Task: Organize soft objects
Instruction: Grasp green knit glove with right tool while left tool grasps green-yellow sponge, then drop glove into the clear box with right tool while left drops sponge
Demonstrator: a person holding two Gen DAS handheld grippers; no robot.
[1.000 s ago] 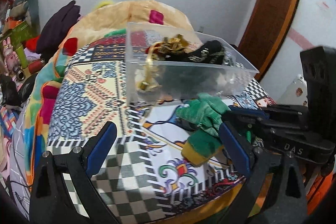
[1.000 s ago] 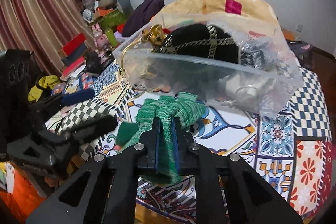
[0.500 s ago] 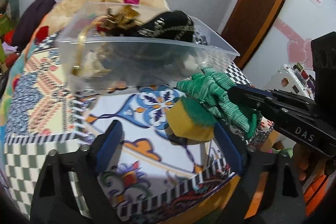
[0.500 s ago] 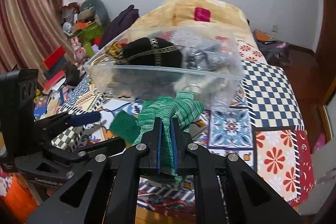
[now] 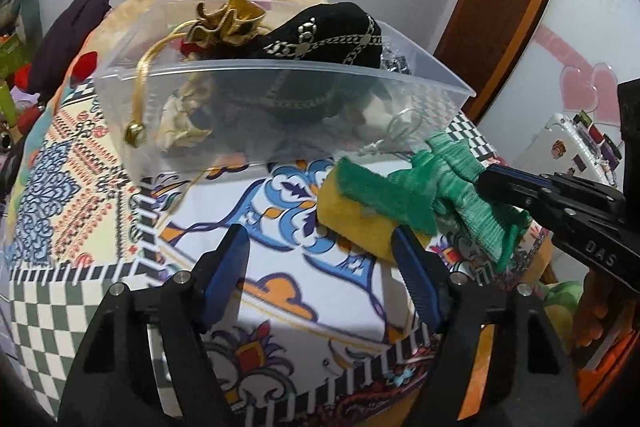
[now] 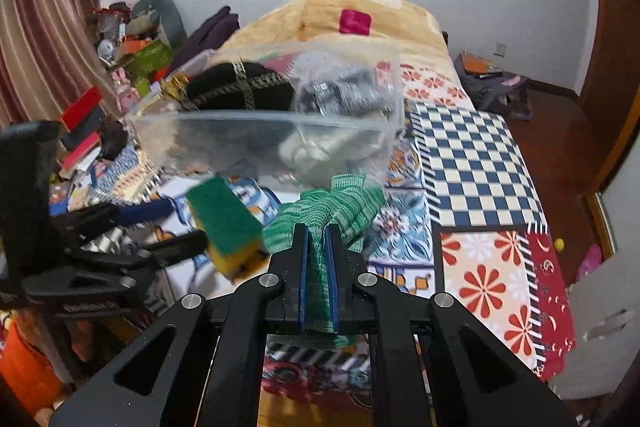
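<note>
My right gripper [image 6: 316,239] is shut on a green knitted cloth [image 6: 332,207], held above the bed; it also shows in the left wrist view [image 5: 460,179]. A yellow sponge with a green pad [image 5: 360,215] hangs against the cloth, off the bedspread; it also shows in the right wrist view [image 6: 228,227]. My left gripper [image 5: 320,259] is open and empty, its right finger just under the sponge. A clear plastic bin [image 5: 280,107] behind holds a black embroidered pouch [image 5: 328,39], a gold pouch [image 5: 228,19] and other soft items.
The patterned bedspread [image 5: 100,187] covers the bed, with a beige blanket [image 6: 352,11] at the far end. Clutter of toys and boxes [image 6: 120,67] lies left of the bed. A wooden door [image 5: 512,7] stands to the right.
My right gripper has lifted the green cloth and the sponge with it, up and toward the bin. My left gripper has narrowed a little and come closer under the sponge.
</note>
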